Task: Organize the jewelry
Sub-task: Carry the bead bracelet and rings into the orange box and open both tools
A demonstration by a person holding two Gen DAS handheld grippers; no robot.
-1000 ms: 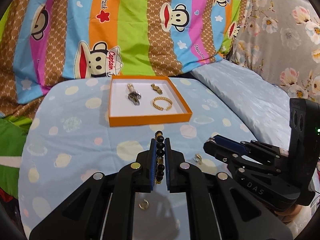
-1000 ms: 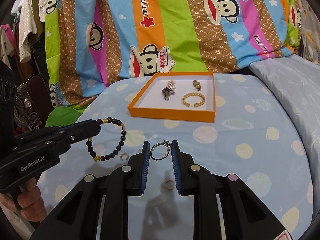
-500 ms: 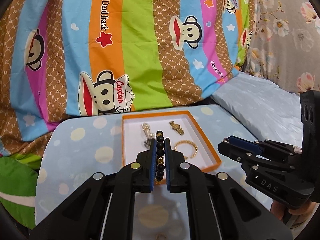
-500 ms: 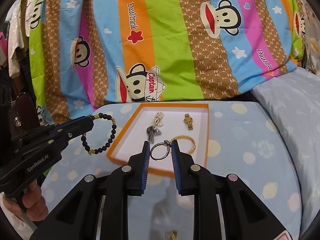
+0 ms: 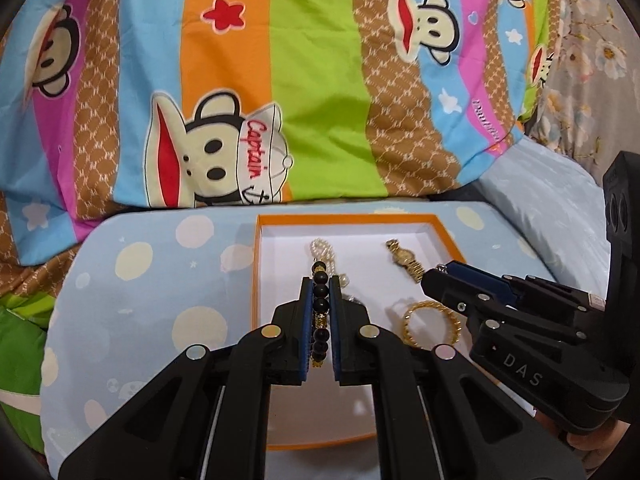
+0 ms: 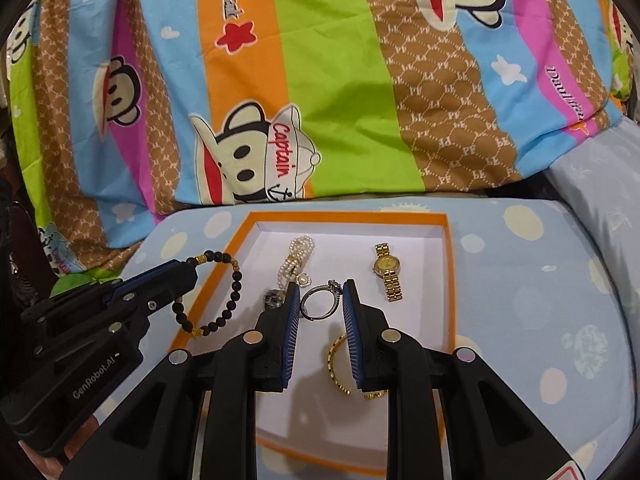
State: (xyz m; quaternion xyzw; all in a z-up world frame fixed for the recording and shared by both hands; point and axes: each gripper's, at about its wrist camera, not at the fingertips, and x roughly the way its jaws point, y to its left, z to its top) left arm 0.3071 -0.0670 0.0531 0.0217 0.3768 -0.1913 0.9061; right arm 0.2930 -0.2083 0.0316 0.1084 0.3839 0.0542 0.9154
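Observation:
An orange box [image 5: 256, 264] [image 6: 447, 280] with a white floor lies on the spotted blue cushion. It holds a pearl necklace [image 6: 296, 258], a gold watch [image 6: 387, 272] [image 5: 405, 260] and a gold bangle [image 5: 432, 322] [image 6: 334, 360]. My left gripper [image 5: 320, 292] [image 6: 188, 276] is shut on a black bead bracelet [image 5: 320, 312] [image 6: 232, 296] over the box's left side. My right gripper [image 6: 320, 294] [image 5: 434, 276] is shut on a silver ring [image 6: 320, 300] above the box's middle.
A striped monkey-print quilt [image 5: 280, 80] rises behind the box. A pale blue pillow [image 5: 552, 208] lies at the right. The cushion's left edge [image 5: 60, 300] drops off to green fabric.
Both grippers moved forward with their jewelry and now hang over the box, which looks much nearer. The loose small pieces on the cushion have left view.

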